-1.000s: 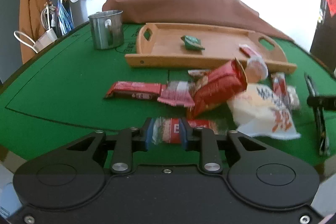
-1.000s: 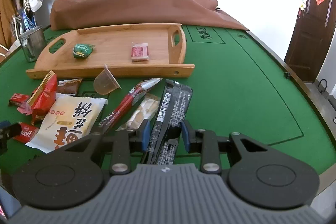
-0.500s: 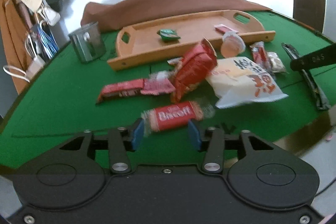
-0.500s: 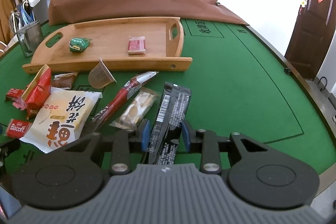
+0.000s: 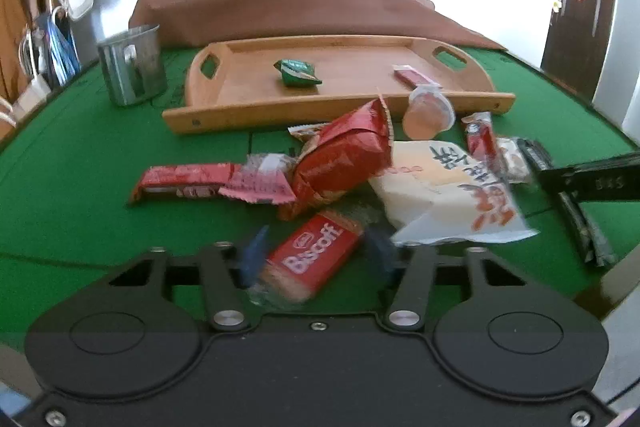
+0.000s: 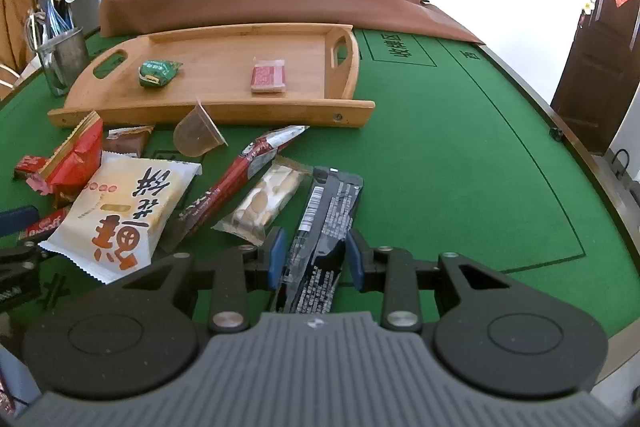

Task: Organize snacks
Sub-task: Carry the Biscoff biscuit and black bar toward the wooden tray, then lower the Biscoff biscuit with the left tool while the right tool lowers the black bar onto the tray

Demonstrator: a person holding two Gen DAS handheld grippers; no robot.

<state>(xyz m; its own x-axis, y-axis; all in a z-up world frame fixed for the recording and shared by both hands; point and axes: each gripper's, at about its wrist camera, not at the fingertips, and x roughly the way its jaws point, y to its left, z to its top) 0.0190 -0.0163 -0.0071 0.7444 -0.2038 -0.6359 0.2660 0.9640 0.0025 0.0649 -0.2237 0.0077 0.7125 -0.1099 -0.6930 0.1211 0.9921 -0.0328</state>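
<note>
A red Biscoff packet point(image 5: 312, 259) lies slanted on the green table between the fingers of my left gripper point(image 5: 316, 255). The jaws are closing, blurred and wide apart, and the pads do not press on it. My right gripper point(image 6: 315, 259) straddles a long black packet point(image 6: 324, 219) that lies flat on the felt. Its jaws are opening, with a slim gap at the left pad. A wooden tray point(image 5: 280, 103) at the back holds a green candy point(image 5: 298, 71) and a small red packet point(image 6: 268, 79).
Loose snacks lie between grippers and tray: a red bag point(image 5: 344, 155), a white-and-orange packet point(image 5: 448, 187), a jelly cup point(image 5: 428, 111), a long red stick point(image 6: 236, 179) and a clear biscuit pack point(image 6: 264, 203). A metal cup point(image 5: 132, 71) stands back left, with brown cloth point(image 5: 300, 11) behind the tray.
My left gripper, earlier shut on the Biscoff packet, has spread its jaws, and the packet now lies slanted between them. The right gripper and the black packet have stayed put.
</note>
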